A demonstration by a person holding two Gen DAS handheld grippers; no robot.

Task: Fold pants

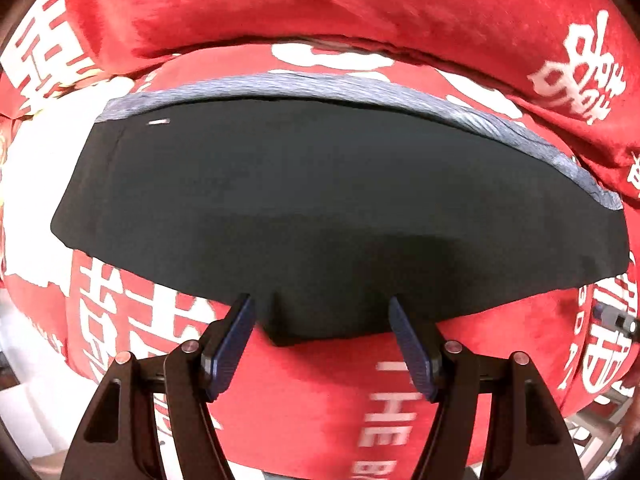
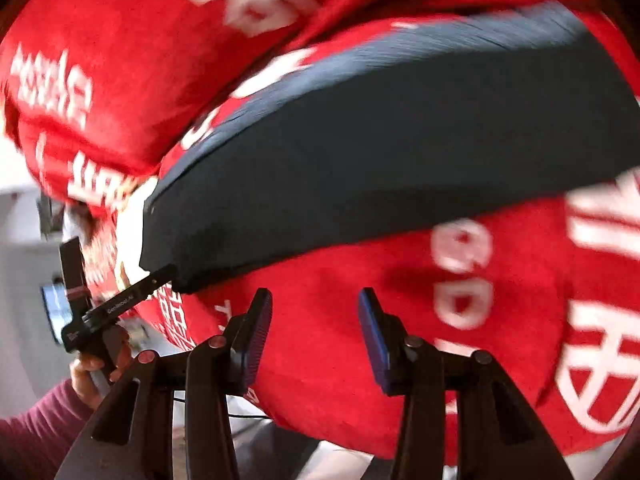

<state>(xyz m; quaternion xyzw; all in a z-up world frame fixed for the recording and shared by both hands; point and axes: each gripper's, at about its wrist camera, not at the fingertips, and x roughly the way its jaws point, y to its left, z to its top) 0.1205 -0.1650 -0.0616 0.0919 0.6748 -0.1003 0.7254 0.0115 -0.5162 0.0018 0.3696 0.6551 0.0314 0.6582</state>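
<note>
Dark folded pants (image 1: 320,200) lie flat on a red blanket with white lettering (image 1: 320,392). A grey-blue ribbed band (image 1: 360,86) runs along their far edge. My left gripper (image 1: 320,302) points down over the near edge of the pants. It is open, with a small fold of the hem between its blue pads (image 1: 230,356) but not pressed. My right gripper (image 2: 315,294) is open over bare red blanket (image 2: 340,320), nothing between its fingers. The pants (image 2: 360,160) lie just beyond it. In the right wrist view, the left gripper (image 2: 162,274) reaches the pants' near corner.
A thick red roll of bedding (image 1: 320,8) lies behind the pants. In the right wrist view a person's hand (image 2: 86,376) in a maroon sleeve (image 2: 36,432) holds the left gripper. A small lit screen (image 2: 54,306) and pale floor lie past the blanket's left edge.
</note>
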